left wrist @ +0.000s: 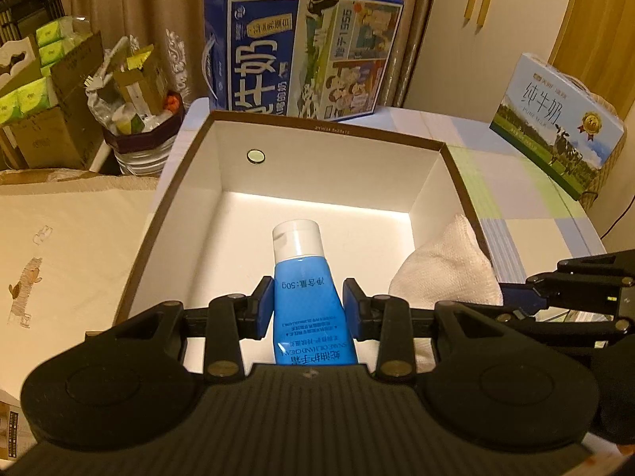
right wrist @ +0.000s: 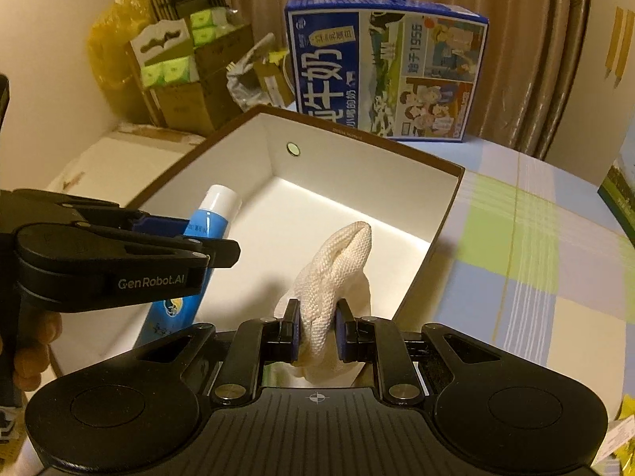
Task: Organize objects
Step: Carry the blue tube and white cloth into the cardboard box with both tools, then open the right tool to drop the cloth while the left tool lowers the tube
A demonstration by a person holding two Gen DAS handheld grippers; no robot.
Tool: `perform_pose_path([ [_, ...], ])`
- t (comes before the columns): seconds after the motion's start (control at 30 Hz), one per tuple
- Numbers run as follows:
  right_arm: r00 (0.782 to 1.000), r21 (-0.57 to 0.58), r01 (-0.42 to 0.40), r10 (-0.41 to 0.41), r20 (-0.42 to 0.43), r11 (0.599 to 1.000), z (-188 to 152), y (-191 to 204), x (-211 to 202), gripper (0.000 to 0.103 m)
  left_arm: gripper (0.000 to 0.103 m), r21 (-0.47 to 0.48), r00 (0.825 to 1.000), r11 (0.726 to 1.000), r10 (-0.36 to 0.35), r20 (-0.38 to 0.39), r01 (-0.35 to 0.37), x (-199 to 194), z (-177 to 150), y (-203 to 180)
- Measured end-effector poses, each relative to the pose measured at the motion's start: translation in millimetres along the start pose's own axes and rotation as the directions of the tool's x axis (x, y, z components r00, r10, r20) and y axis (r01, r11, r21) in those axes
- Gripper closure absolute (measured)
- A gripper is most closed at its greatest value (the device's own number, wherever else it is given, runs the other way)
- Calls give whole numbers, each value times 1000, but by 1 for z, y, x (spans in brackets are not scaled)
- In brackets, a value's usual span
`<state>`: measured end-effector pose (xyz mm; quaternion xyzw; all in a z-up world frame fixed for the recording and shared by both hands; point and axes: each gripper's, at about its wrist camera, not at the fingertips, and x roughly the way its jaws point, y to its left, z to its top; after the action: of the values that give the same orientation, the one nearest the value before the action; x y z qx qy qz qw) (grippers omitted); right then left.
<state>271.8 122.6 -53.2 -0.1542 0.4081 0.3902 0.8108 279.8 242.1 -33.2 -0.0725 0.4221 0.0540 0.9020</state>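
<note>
Open box (left wrist: 317, 166) on bench (right wrist: 516, 238), holding 0 items released: left tongs (left wrist: 308, 299) clamped on blue hand-cream tube (left wrist: 305, 277), right tongs (right wrist: 316, 331) clamped on white cloth (right wrist: 337, 261), both held over its interior, placement judged pending.

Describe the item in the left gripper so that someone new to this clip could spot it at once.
Find the open white-lined box on the checked tablecloth. Over it, the left gripper clamps a blue hand-cream tube with a white cap. The only neighbour there is a white woven cloth; the tube is smooth, blue and printed.
</note>
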Motion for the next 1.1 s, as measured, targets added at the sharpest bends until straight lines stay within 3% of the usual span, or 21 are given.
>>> perform_pose_path([
  [0.07,999,-16,42,-42,-5,999,2,1,6,87,71,-1,1000,1000,1,-6,-1,5,3,1],
  [0.17,997,-66,79,-78,18,995,2,3,9,75,71,-5,1000,1000,-7,-14,6,11,6,2],
  [0.23,997,-64,69,-67,22,996,3,0,9,65,71,-7,1000,1000,-8,-18,8,15,8,2],
  [0.3,999,-34,51,-51,16,998,3,-4,8,63,71,-7,1000,1000,-11,-20,11,18,9,2],
  [0.93,1000,-50,10,-10,-4,999,-1,-3,4,62,71,-19,989,1000,-14,-146,12,72,-1,1],
  [1.03,1000,-47,2,-3,-4,999,-2,-2,1,61,56,-35,991,999,-31,-128,27,62,2,5],
  [1.1,1000,-47,-5,5,0,999,-3,-1,-2,61,54,-38,994,999,-30,-109,26,53,4,7],
])
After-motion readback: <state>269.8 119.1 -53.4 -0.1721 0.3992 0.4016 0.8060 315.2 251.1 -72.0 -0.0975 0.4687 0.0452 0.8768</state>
